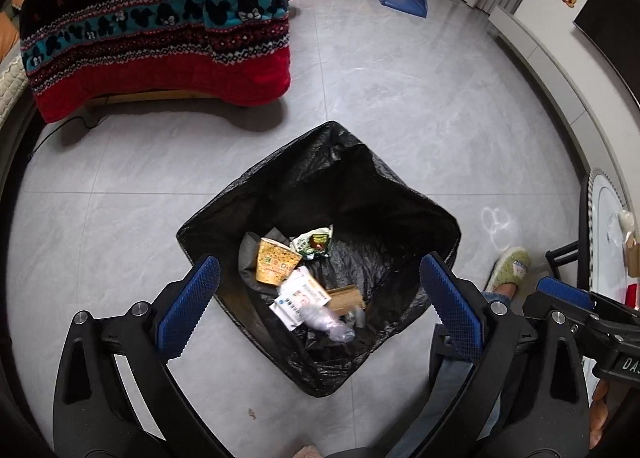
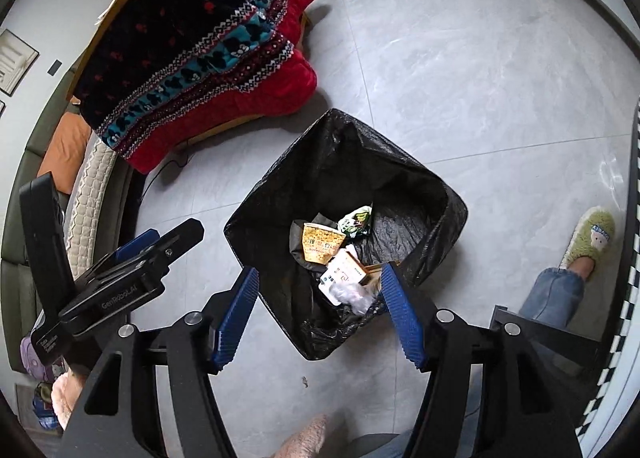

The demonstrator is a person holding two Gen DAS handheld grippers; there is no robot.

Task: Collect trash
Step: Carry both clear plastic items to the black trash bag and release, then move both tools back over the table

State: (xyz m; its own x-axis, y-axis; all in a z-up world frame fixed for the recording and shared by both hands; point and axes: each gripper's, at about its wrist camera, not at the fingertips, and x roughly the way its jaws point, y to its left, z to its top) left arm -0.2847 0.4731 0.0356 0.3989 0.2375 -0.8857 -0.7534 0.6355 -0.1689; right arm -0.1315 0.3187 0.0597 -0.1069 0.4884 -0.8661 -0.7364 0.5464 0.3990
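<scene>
Grey floor; bin (image 1: 320,186) opens upward.

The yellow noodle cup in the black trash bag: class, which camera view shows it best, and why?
The left wrist view. There the yellow noodle cup lies fully exposed in the black trash bag, with its printed side facing the camera. The right wrist view shows the same cup smaller, though also unobstructed.

Crinkled glossy black plastic bin liner (image 1: 400,194) on smooth, seemingly polished grey floor tiles (image 1: 400,70).
</scene>
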